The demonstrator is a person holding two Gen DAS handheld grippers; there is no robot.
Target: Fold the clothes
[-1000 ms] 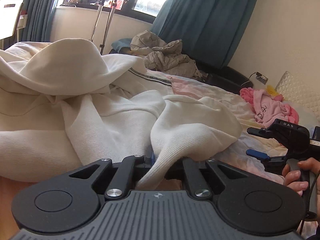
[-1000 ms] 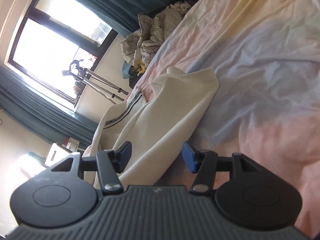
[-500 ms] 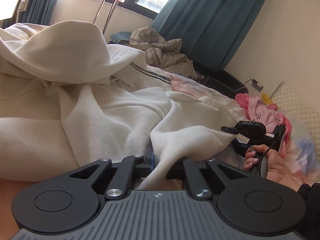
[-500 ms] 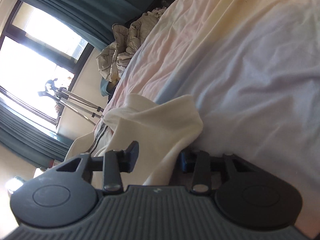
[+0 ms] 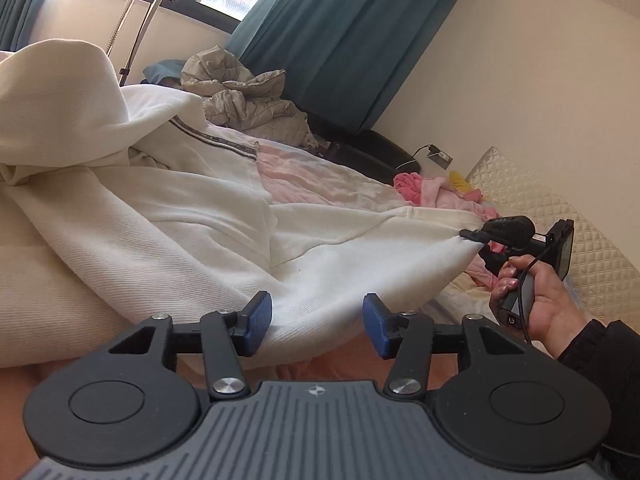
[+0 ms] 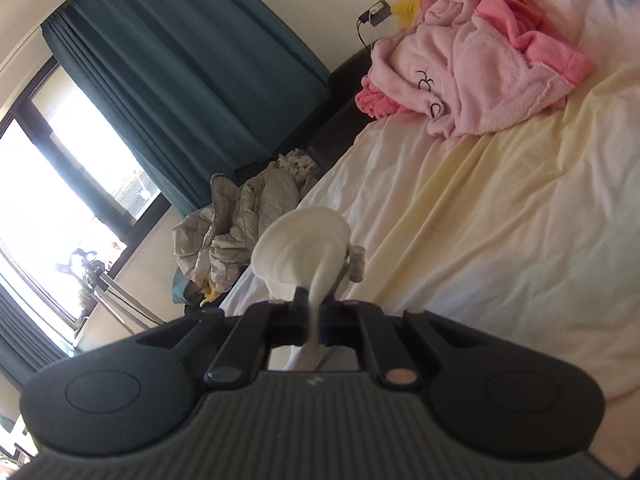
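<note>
Left tongs [image 5: 317,325] just opened, astride white garment [image 5: 192,216] | right tongs [image 6: 316,318] pinch its edge

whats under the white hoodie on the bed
The white hoodie lies on a pastel bedsheet, pink and yellow where it shows. Whatever else lies beneath the bunched fabric is covered and cannot be seen.

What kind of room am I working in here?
Most likely a bedroom: clothes are spread over a bed sheet, a quilted headboard stands against the wall, and teal curtains hang by the window.
</note>
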